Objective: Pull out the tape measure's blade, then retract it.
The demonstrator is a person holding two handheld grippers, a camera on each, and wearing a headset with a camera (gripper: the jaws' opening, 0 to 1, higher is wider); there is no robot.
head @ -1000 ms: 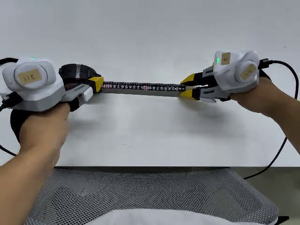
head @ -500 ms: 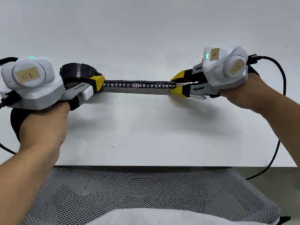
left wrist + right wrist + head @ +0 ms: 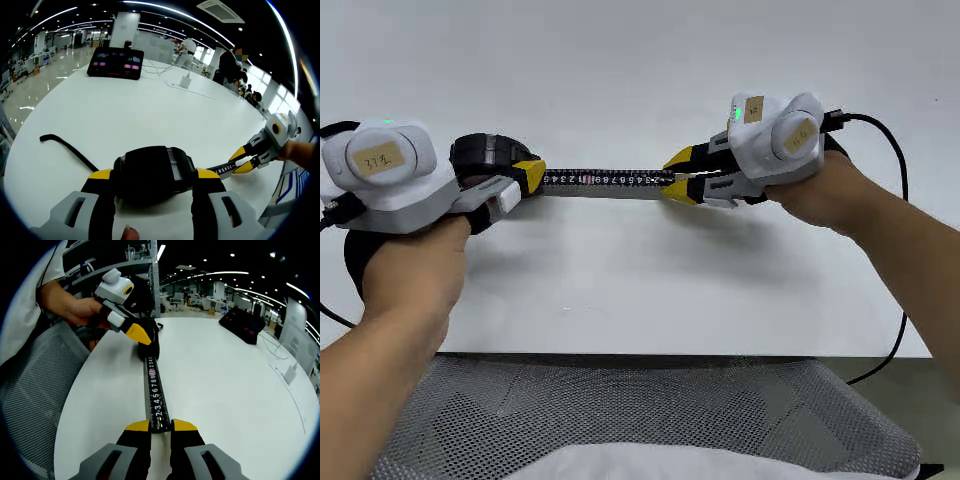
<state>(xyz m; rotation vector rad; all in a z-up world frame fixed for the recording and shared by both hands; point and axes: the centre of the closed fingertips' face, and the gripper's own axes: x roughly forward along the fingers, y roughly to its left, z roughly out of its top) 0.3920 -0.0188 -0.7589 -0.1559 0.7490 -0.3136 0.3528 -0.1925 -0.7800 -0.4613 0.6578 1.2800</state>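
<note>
The left tool [image 3: 152, 176] clamps the tape measure [image 3: 485, 155] steady on the worktop [image 3: 620, 270], so the right tool [image 3: 160, 426], pinching the blade [image 3: 605, 181] by its end, can govern its travel.

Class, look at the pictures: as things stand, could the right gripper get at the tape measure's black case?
Probably not yet. The right gripper is shut on the blade, and the left gripper clamps the case on both sides. The path along the table looks free, though.
</note>
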